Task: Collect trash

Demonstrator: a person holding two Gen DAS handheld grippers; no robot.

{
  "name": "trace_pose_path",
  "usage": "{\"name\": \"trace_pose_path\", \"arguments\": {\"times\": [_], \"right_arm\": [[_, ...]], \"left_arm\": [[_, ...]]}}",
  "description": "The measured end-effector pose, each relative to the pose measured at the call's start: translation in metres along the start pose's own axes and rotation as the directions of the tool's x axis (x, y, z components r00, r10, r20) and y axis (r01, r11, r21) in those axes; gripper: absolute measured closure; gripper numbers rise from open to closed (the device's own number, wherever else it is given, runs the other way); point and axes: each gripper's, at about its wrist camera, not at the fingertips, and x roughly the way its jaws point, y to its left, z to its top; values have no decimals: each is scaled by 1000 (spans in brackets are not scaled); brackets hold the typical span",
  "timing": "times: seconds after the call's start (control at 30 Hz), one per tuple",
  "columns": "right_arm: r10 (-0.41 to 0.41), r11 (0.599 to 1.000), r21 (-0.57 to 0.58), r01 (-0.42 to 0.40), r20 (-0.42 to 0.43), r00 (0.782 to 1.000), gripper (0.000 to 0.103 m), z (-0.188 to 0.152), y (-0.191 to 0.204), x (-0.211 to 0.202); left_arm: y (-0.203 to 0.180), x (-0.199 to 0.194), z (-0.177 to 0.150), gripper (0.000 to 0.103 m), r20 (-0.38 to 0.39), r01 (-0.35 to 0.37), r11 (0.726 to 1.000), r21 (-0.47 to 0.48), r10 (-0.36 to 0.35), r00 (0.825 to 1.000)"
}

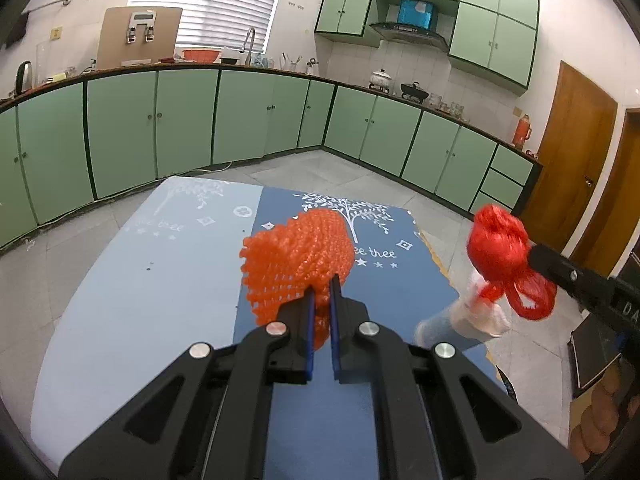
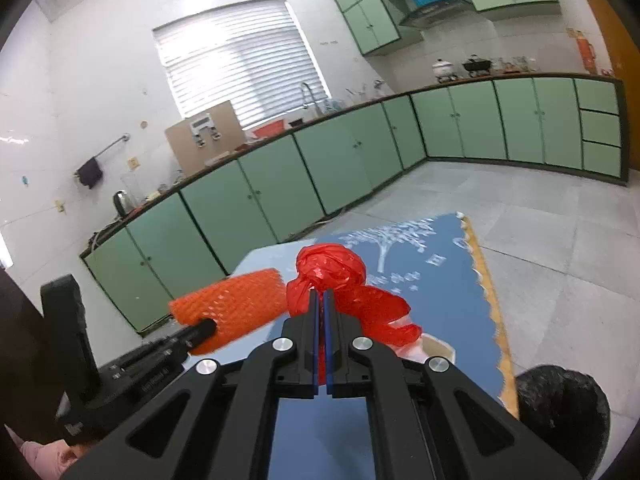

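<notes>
Two grippers, foam net (image 1: 298,254) pointing forward

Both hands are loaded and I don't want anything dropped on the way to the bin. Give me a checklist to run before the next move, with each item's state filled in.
1. Left gripper shut on the orange foam net: ok.
2. Right gripper shut on the red plastic bag: ok.
3. Both items lifted off the blue table mat: ok, they hang above it.
4. The two grippers apart from each other: ok, though the net and bag sit close in the right wrist view.
5. Other trash left on the mat: not ok, a pale paper-like piece lies under the bag.
6. Bin location: cannot tell; a dark bag-like shape by the mat edge may be it.
</notes>
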Motion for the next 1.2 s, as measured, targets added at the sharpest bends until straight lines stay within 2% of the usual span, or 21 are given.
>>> {"name": "trace_pose_path", "arguments": {"times": [0.1, 0.17, 0.2, 0.27, 0.3, 0.43, 0.6, 0.7, 0.77, 0.87, 0.93, 1.0, 1.2], "right_arm": [[39, 999, -11, -39, -10, 999, 101, 2, 9, 12], [96, 994, 54, -94, -43, 994, 101, -2, 6, 23], [73, 997, 43, -70, -54, 996, 101, -3, 8, 26], [4, 998, -66, -10, -82, 997, 101, -12, 22, 33], [4, 996, -94, -13, -102, 995, 101, -20, 29, 36], [21, 994, -98, -39, -179, 984, 101, -46, 37, 43], [-13, 995, -99, -14, -266, 964, 101, -81, 29, 47], [-26, 992, -126, -16, -327, 945, 99, -98, 24, 47], [-34, 993, -121, -7, -332, 943, 97, -105, 22, 40], [-42, 995, -97, 10, -332, 942, 82, -109, 11, 26], [-48, 995, -95, 18, -323, 945, 63, -109, 7, 18], [-62, 996, -87, 37, -303, 951, 56, -107, 1, 8], [-61, 997, 32, 72, -269, 961, 55, -90, -24, 9]], "left_arm": [[6, -1, 0, 98, 1, -14, 1000, -11, 14, 1000], [11, -1, 0, 98, 1, -25, 1000, -13, 25, 1000], [12, -2, -1, 98, 1, -31, 999, -15, 31, 1000], [17, 0, -4, 98, -7, -47, 999, -19, 47, 999], [20, 1, -5, 98, -12, -53, 998, -20, 52, 999], [30, 3, -12, 98, -33, -72, 997, -22, 71, 997], [35, 5, -21, 98, -55, -81, 997, -11, 80, 995], [35, 6, -24, 98, -68, -78, 997, -3, 78, 995], [33, 7, -27, 98, -73, -75, 997, 7, 76, 994], [31, 8, -29, 98, -81, -71, 997, 11, 72, 994], [29, 7, -31, 98, -83, -69, 997, 16, 70, 994], [27, 7, -32, 98, -84, -68, 997, 21, 70, 994], [24, 7, -34, 98, -85, -69, 997, 26, 71, 994]]}}
